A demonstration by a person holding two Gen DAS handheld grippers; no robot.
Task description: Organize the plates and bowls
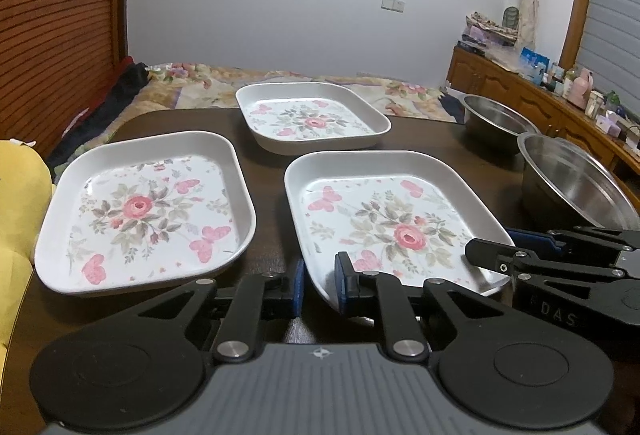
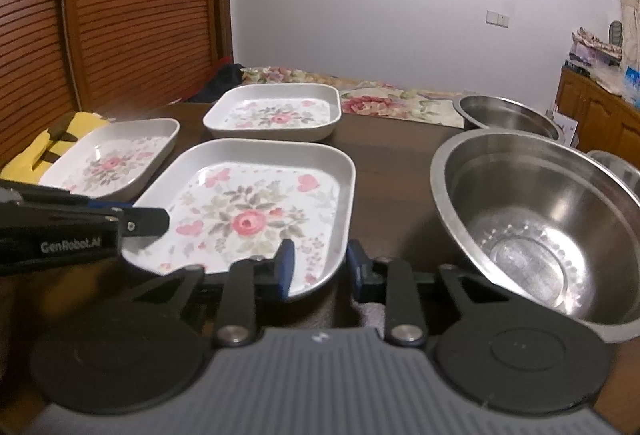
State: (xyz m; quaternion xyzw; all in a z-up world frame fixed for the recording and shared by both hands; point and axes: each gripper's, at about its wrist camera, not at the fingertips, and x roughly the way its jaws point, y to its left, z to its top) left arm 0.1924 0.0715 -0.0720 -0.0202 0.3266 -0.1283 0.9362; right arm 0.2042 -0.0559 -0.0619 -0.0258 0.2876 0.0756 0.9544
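Dark table (image 1: pixel 264 171) bears near floral plate (image 1: pixel 384 219), long axis running away.

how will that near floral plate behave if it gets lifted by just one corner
The near floral plate looks rigid, so it should lift without flexing. Its glossy raised rim may be slippery, and both the left gripper and right gripper straddle near corners, jaws open. Gripped by one corner it would probably tilt, being wide and shallow. It may chip if dropped on the table.
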